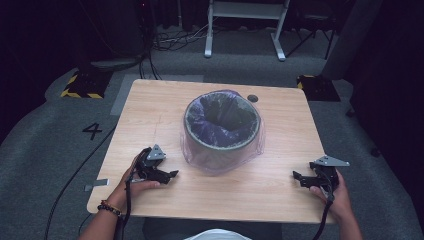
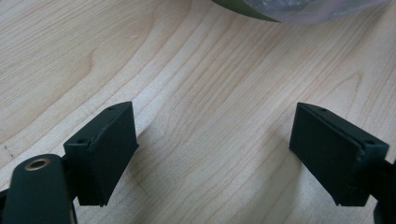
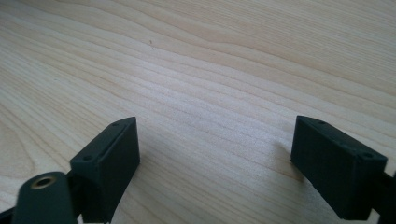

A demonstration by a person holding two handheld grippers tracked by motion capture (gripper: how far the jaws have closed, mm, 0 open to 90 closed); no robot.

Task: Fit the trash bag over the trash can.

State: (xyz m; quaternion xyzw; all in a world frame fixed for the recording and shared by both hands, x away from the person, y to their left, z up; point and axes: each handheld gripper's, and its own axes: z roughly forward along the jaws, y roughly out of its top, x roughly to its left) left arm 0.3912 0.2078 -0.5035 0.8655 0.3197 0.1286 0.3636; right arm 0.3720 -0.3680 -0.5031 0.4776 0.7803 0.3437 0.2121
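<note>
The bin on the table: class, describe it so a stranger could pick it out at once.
Start at the light wooden table. Near its middle stands a round grey bin, between the left claw and the right claw. A thin clear plastic bag lines it and drapes over its rim and sides, unlike anything nearby.

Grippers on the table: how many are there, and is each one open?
2. The left gripper sits near the table's front left, close to the lined bin, jaws open and empty. The right gripper is at the front right, also open and empty.
</note>
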